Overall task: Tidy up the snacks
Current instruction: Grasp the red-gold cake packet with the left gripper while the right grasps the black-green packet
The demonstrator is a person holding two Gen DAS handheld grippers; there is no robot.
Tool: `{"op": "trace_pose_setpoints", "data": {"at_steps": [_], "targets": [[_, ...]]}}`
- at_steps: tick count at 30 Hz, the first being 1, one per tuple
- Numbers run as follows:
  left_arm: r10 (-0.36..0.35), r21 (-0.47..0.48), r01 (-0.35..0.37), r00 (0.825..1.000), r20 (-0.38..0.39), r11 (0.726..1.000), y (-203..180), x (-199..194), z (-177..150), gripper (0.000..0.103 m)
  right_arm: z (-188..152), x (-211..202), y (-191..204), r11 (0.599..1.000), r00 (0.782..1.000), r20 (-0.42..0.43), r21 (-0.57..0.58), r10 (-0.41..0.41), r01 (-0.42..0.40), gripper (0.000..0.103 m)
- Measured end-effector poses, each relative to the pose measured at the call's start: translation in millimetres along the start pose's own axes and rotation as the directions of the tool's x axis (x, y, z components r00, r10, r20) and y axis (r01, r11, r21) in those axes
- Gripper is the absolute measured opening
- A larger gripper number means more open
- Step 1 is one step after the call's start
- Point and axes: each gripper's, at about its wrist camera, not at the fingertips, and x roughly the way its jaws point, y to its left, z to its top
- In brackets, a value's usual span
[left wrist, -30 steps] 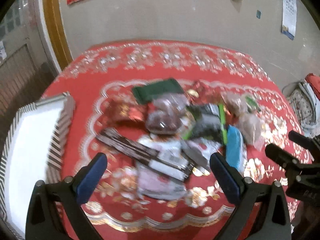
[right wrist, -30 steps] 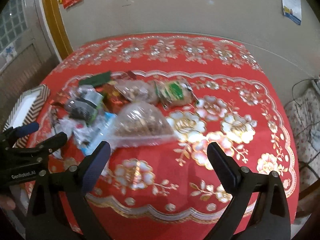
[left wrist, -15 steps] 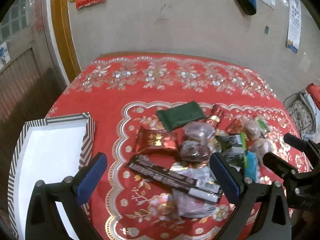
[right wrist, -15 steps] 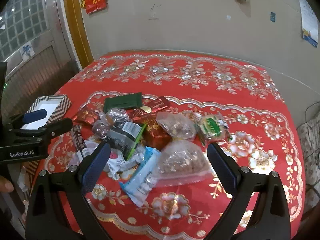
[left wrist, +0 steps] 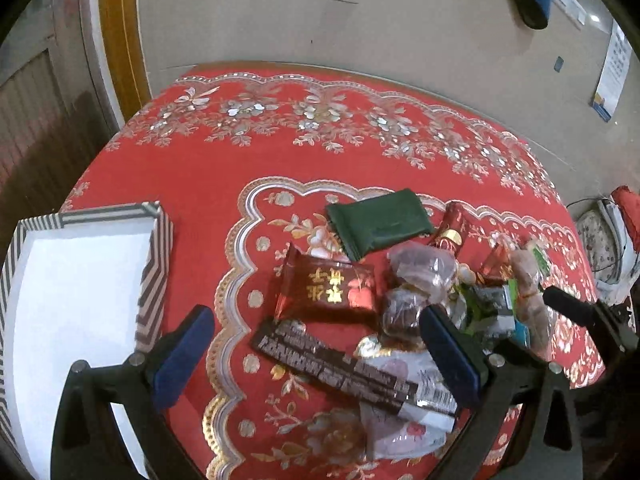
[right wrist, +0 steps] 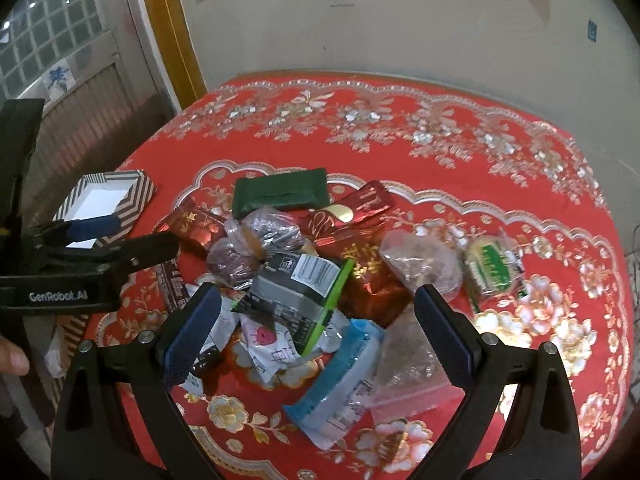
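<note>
On the red tablecloth [left wrist: 224,168] the snacks lie heaped just right of centre: a dark green packet [left wrist: 379,220] at the far edge, a red foil pack [left wrist: 326,286] nearer, a long dark bar [left wrist: 336,364] across the front, a grey-and-green pouch [right wrist: 300,292] and a blue-ended wrapper [right wrist: 340,380] on the right. Over the last second both tongs have drawn back and risen, so the whole heap and the striped box [left wrist: 154,264] to its left now show. The left gripper [left wrist: 316,354] and right gripper [right wrist: 316,328] both stand wide apart, holding nothing. The box looks empty, though its near end is cut off. Sorting, I'd judge, has yet to begin.
</note>
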Motion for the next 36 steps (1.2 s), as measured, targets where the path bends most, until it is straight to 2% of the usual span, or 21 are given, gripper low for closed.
{"op": "trace_pose_setpoints", "data": {"at_steps": [7,10,14,19,22,28,31,34,36], "targets": [[0.018,-0.009,-0.019,0.999,-0.045,1.000,1,14,6,0.103,3,12,4,1.000,1.000,-0.028,-0.004,0.013,-0.013,0.098],[0.031,0.006,-0.031,0.998,-0.050,1.000,2,17,12,0.103,4,16,4,1.000,0.999,-0.038,-0.008,0.015,-0.016,0.098],[0.059,0.041,-0.056,0.994,-0.096,0.998,4,31,16,0.103,5,23,4,1.000,0.998,-0.052,0.002,0.027,-0.027,0.098],[0.068,0.068,-0.061,0.991,-0.119,0.996,2,42,19,0.103,5,27,6,1.000,0.998,-0.057,-0.014,0.004,-0.005,0.097],[0.053,0.062,-0.045,0.989,-0.135,0.997,2,45,18,0.095,6,28,3,1.000,0.998,-0.062,0.004,0.001,-0.001,0.091],[0.058,0.109,-0.039,0.984,-0.169,0.993,-3,55,14,0.083,7,32,0,1.000,0.996,-0.090,0.010,-0.023,0.024,0.089],[0.060,0.118,-0.040,0.983,-0.171,0.992,-4,56,15,0.082,6,40,0,1.000,0.992,-0.124,0.007,-0.009,0.010,0.073],[0.074,0.147,-0.050,0.984,-0.160,0.988,-6,53,14,0.065,5,40,-7,0.999,0.993,-0.115,0.035,0.020,-0.016,0.058],[0.067,0.160,-0.041,0.985,-0.161,0.986,-8,51,13,0.062,6,39,-10,0.999,0.993,-0.117,0.036,0.031,-0.027,0.049]]}}
